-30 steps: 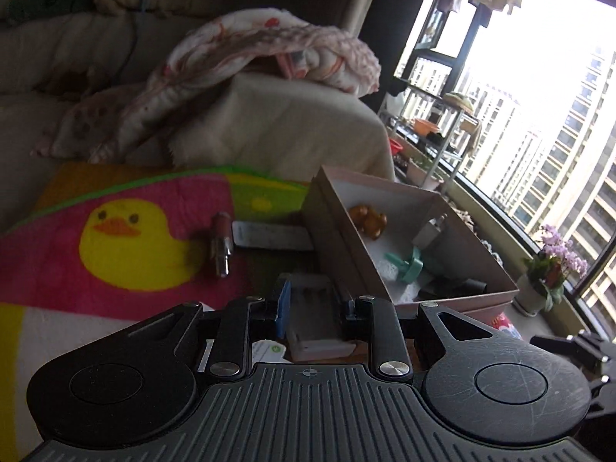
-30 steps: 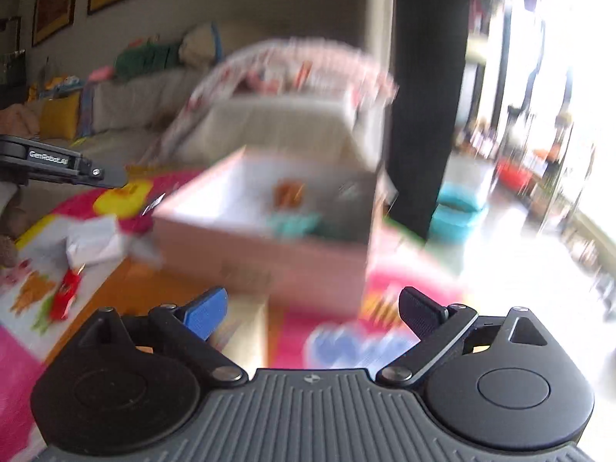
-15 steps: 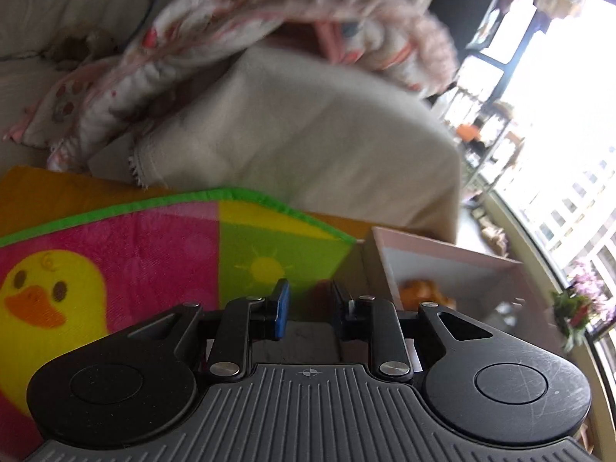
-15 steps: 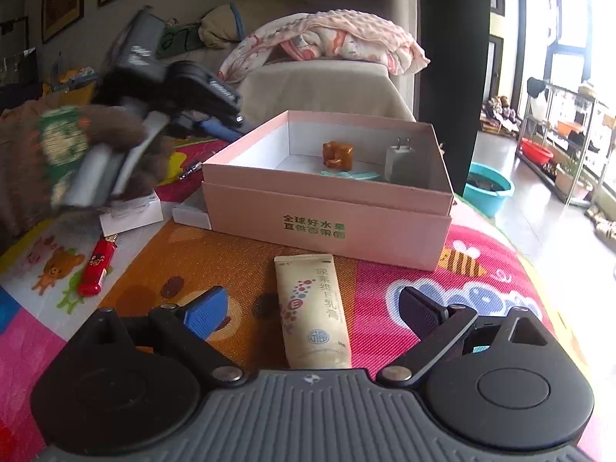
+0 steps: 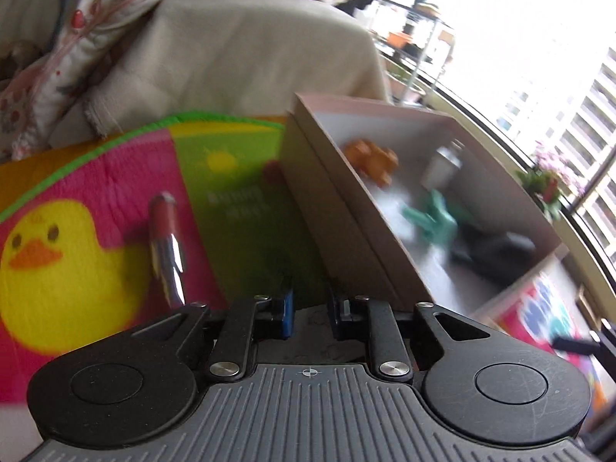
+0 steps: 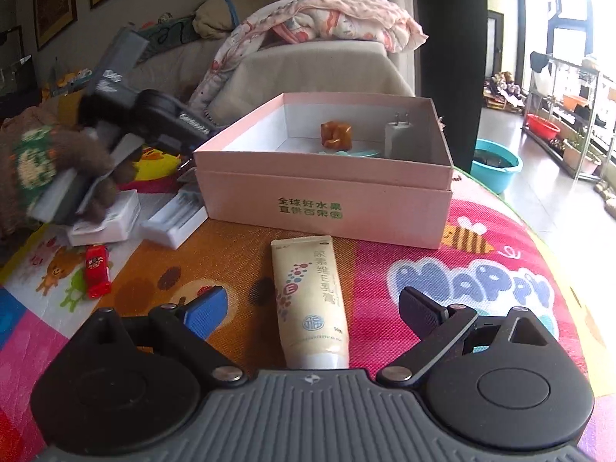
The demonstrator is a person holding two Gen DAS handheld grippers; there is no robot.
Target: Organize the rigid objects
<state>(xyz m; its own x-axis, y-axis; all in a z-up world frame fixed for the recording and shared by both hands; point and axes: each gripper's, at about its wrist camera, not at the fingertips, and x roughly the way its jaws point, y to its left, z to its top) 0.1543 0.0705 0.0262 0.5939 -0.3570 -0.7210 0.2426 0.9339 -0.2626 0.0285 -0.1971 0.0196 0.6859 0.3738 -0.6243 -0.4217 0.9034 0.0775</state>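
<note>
**Pink box holds 4 items, left jaws nearly shut**

Pink cardboard box (image 6: 323, 200) sits open on the colourful play mat (image 6: 481, 269), and 1 second ago the left wrist view saw it from farther back. Inside lie an orange toy (image 6: 336, 133), a white charger plug (image 6: 398, 136), a teal piece (image 5: 435, 219) and a dark object (image 5: 496, 250). A cream tube (image 6: 310, 300) lies on the mat between the right gripper (image 6: 312, 313) fingers, which are spread wide and apart from it. The left gripper (image 5: 310, 310), which held a clear case 1 second ago, is now clenched almost together with nothing between its pads. A red lipstick (image 5: 165, 231) lies just left of it.
</note>
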